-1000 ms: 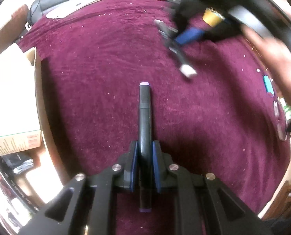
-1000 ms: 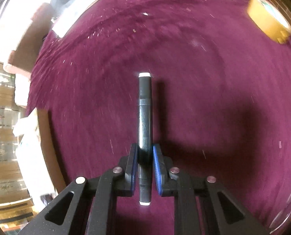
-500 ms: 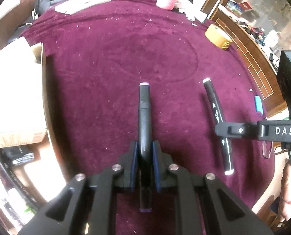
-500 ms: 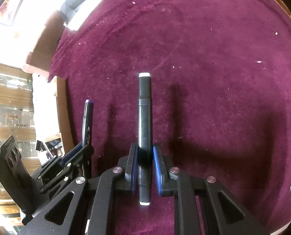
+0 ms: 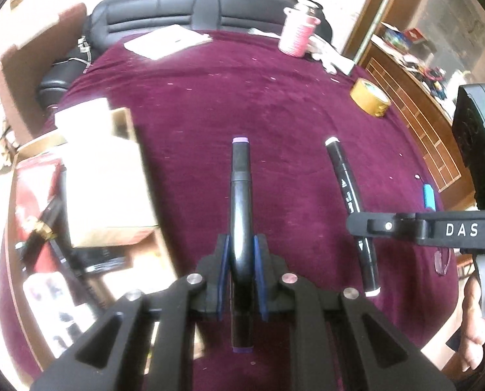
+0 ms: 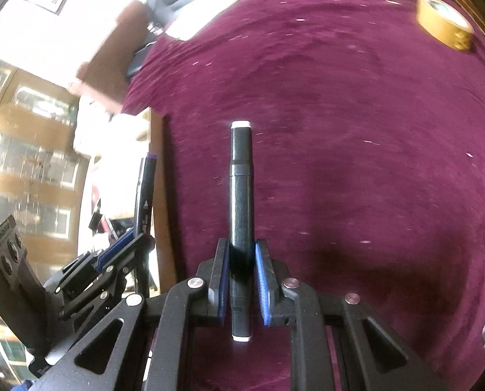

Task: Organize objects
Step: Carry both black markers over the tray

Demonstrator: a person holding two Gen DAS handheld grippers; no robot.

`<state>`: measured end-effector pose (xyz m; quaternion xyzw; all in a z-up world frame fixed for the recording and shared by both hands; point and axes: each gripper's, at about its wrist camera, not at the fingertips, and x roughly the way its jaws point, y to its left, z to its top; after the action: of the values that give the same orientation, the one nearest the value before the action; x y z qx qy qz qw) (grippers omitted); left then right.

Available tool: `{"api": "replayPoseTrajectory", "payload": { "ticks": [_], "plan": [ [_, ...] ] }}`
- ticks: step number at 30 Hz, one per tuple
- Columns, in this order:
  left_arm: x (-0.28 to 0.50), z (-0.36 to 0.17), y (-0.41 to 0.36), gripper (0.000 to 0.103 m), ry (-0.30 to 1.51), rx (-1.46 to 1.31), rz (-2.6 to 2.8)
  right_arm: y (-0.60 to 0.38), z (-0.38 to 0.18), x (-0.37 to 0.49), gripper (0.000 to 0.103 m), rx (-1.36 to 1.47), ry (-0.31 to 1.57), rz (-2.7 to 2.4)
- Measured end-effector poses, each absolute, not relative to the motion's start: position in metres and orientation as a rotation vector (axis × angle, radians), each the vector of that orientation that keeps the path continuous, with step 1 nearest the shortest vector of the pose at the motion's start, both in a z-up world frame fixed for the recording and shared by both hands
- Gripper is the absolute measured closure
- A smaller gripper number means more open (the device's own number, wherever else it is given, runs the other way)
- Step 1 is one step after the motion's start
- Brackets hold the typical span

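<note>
Left gripper [image 5: 241, 277]: your jaws pinch the purple-capped marker [image 5: 241, 195].
Right gripper [image 6: 241, 280]: pinching the white-capped marker [image 6: 241, 195].
Risk: markers riding close together; they could knock, twisting one loose over the box [image 5: 79, 202].

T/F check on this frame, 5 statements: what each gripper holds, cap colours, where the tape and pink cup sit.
1. The left gripper is shut on a purple-capped marker. True.
2. The right gripper is open and holds nothing. False: it is shut on a white-capped marker.
3. The roll of tape lies on the maroon cloth. True.
4. The pink cup is lying on its side in the open box. False: it stands upright at the far edge of the cloth.
5. Both markers point forward along the fingers. True.
</note>
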<state>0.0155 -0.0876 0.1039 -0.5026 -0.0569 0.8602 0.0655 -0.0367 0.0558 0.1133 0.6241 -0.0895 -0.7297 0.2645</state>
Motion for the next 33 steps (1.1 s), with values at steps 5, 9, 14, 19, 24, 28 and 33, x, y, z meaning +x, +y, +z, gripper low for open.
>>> {"api": "replayPoseTrajectory", "payload": {
  "ticks": [5,9,14,19,24,28,33],
  "plan": [
    [0.029,0.108,-0.113,0.089,-0.209,-1.513,2.662,0.017,0.113,-0.028,0.086,1.66,-0.146,-1.921],
    [0.039,0.109,-0.136,0.089,-0.239,-1.516,2.724,-0.011,0.112,-0.02,0.086,1.638,-0.077,-1.882],
    [0.049,0.112,-0.162,0.089,-0.273,-1.524,2.787,-0.045,0.111,-0.01,0.086,1.614,-0.005,-1.831],
    [0.055,0.111,-0.185,0.089,-0.307,-1.544,2.825,-0.07,0.108,-0.004,0.086,1.594,0.044,-1.797],
    [0.059,0.108,-0.201,0.089,-0.327,-1.563,2.846,-0.088,0.104,-0.001,0.086,1.583,0.074,-1.769],
    [0.062,0.104,-0.211,0.089,-0.34,-1.582,2.853,-0.104,0.098,0.003,0.086,1.588,0.097,-1.747],
    [0.065,0.102,-0.222,0.089,-0.338,-1.6,2.86,-0.123,0.093,0.011,0.086,1.573,0.145,-1.726]
  ]
}}
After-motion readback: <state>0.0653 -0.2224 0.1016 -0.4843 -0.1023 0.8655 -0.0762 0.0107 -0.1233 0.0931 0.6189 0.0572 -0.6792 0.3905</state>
